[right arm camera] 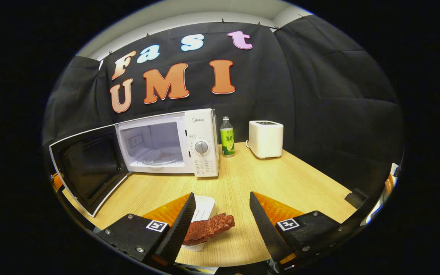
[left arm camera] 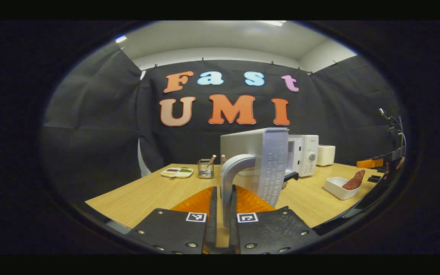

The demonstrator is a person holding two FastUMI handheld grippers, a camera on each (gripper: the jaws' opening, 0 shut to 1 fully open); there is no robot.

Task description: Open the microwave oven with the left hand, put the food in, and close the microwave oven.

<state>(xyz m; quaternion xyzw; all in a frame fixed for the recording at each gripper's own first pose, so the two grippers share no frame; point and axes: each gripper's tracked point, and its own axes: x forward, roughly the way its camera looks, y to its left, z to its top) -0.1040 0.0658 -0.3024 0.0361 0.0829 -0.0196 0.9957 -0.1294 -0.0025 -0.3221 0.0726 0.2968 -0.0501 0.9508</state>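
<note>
Your left gripper [left arm camera: 225, 206] has its fingers clenched on the grey door handle [left arm camera: 230, 179] of the microwave oven [right arm camera: 166, 143], one finger on each side of the handle's lower leg. The door [right arm camera: 88, 168] stands swung wide open; in the left gripper view you see it edge-on, with a strip of small printed text running along that edge, too fine to read.

In the right gripper view the cavity is open and lit, with the glass turntable [right arm camera: 159, 158] inside. The control panel carries the brand "Midea" at the top, a round dial [right arm camera: 201, 147] below it, and small print under the dial that is too fine to make out.

Your right gripper [right arm camera: 222, 217] has its fingers released and spread wide, low over the counter [right arm camera: 281, 179]. The food [right arm camera: 210, 227], a reddish-brown ridged slab, lies tilted across the rim of a small white dish [right arm camera: 203, 210] just in front of the oven, beside the left-hand finger of that gripper; neither finger presses on it.

Just right of the oven stands a green-labelled bottle [right arm camera: 227, 137]; its label writing is too small to read. Next to it is a white toaster [right arm camera: 266, 139]. In the left gripper view a divided dish [left arm camera: 177, 172] and a wire holder [left arm camera: 205, 168] with utensils sit on the far side of the counter.
</note>
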